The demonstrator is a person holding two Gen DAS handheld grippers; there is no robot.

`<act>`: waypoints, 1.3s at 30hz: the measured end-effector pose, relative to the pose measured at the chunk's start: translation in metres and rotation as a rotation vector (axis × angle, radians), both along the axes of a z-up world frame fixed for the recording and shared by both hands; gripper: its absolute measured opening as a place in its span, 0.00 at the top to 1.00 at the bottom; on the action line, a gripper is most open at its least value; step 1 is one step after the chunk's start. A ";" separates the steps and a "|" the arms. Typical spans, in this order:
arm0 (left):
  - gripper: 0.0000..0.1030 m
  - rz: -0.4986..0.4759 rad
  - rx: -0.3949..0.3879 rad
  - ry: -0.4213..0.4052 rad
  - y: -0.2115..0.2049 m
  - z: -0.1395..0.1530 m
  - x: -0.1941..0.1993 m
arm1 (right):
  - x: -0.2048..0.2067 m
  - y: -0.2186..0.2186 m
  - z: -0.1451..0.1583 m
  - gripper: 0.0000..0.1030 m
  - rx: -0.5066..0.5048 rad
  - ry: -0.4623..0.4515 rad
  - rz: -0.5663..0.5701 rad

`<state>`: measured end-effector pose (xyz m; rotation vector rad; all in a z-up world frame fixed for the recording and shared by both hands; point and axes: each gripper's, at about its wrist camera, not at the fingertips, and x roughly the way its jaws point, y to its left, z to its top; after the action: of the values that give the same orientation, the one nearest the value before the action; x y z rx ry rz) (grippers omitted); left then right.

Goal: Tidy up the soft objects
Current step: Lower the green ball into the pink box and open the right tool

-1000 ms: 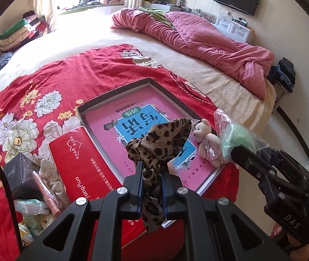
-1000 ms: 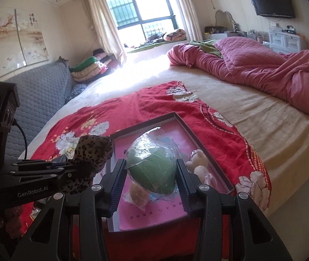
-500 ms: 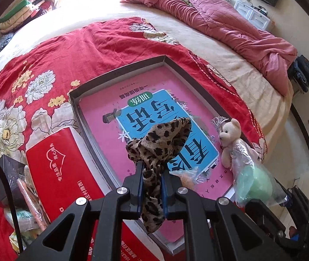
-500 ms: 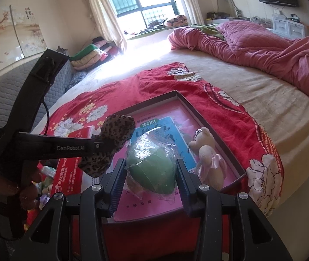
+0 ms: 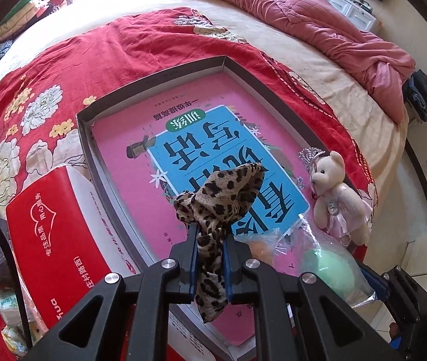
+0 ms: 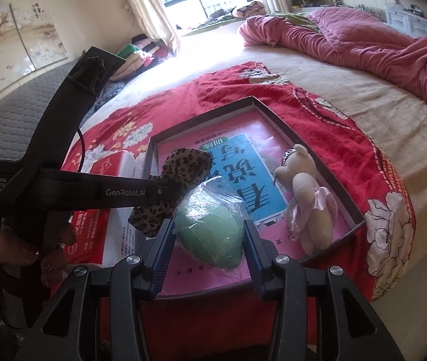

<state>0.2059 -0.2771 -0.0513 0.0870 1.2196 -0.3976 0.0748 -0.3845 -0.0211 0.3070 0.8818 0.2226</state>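
Note:
My left gripper (image 5: 209,234) is shut on a leopard-print cloth (image 5: 222,192) that bunches above the jaws and hangs below them, over the near part of a shallow grey box lid (image 5: 159,76) lined with a pink and blue sheet. My right gripper (image 6: 208,225) is shut on a green soft ball wrapped in clear plastic (image 6: 210,228), held over the lid's near edge. The same green ball (image 5: 329,266) shows at the lower right of the left wrist view. A small cream teddy bear (image 5: 336,201) lies in the lid's right corner. The leopard cloth (image 6: 180,177) hangs left of the ball.
The lid rests on a red floral blanket (image 5: 63,69) spread on a beige bed. A red tissue box (image 5: 51,240) lies left of the lid, with small packets (image 5: 9,316) beyond it. A pink quilt (image 6: 363,36) is heaped at the far side. A person's hand (image 6: 18,249) holds the left gripper's handle.
Both grippers have come down toward the lid with their loads. The left one now points more steeply at the lid; the green ball has sunk near the lid's front edge.

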 end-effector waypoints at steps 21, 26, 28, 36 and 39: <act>0.87 -0.079 0.063 0.000 -0.017 -0.008 -0.010 | 0.010 -0.013 -0.024 0.52 -0.126 0.062 -0.083; 0.87 -0.073 0.066 -0.001 -0.016 -0.008 -0.009 | 0.011 -0.014 -0.027 0.51 -0.101 0.061 -0.082; 0.87 -0.073 0.066 0.000 -0.016 -0.008 -0.008 | 0.011 -0.013 -0.026 0.47 -0.100 0.058 -0.079; 0.86 -0.076 0.083 -0.004 -0.018 -0.009 -0.009 | 0.009 -0.011 -0.022 0.41 -0.099 0.043 -0.064; 0.84 -0.080 0.090 -0.011 -0.018 -0.009 -0.008 | 0.008 -0.012 -0.019 0.33 -0.102 0.028 -0.066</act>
<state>0.1979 -0.2954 -0.0604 0.2156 1.2262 -0.4110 0.0824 -0.3961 -0.0396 0.2443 0.9062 0.1125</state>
